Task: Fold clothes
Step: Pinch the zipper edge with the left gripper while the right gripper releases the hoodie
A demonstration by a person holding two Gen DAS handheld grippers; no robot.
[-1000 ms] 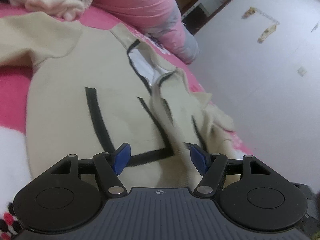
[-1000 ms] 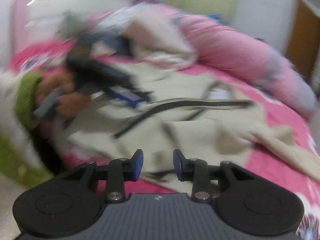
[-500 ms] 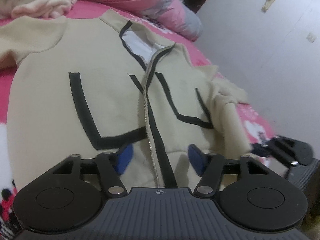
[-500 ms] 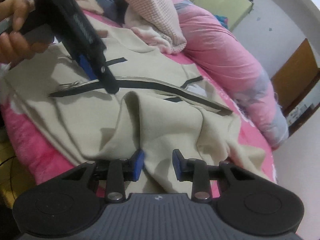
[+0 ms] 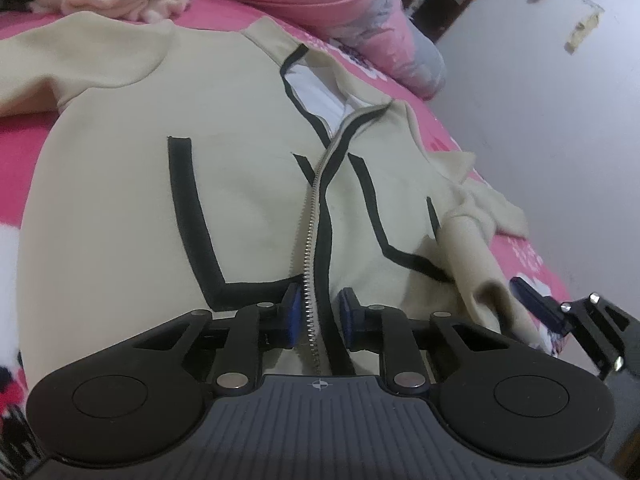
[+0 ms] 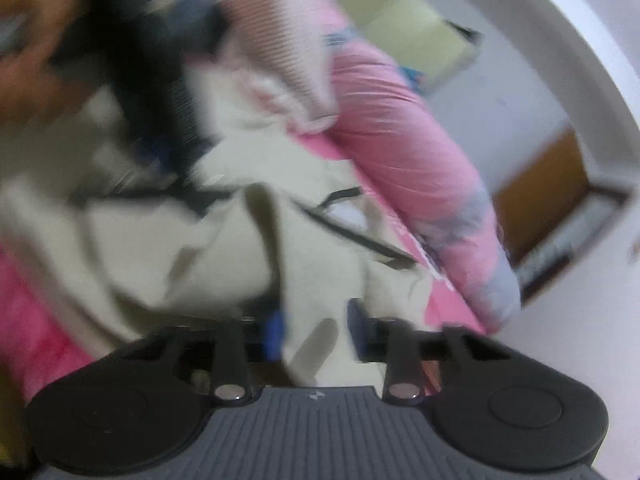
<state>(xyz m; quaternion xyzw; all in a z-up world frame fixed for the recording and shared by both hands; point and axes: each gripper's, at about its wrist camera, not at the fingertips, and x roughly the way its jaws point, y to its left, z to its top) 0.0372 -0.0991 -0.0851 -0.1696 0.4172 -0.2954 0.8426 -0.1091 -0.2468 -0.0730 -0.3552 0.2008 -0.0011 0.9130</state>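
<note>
Jacket (image 5: 248, 184): beige, zip-front, spread face up on the pink bed (image 5: 24, 148), long axis running away from the left gripper (image 5: 316, 316).
Left jaws: narrowly parted, straddling the zipper (image 5: 314, 216) at the hem.
Right gripper (image 6: 316, 332): blurred, jaws parted around bunched sleeve cloth; grip unclear.

The left wrist view was sharp and evenly lit by soft indoor light, with only faint shadows in the folds of the beige zip-up jacket with black trim (image 5: 248, 184) and fisheye bending toward the edges, strongest at 3 and 9 o'clock. The right wrist view was heavily motion-blurred, worst from 9 to 12 o'clock, where shapes smeared. The pale grey wall (image 6: 532, 92) at 2 o'clock looked brightest, without glare.
</note>
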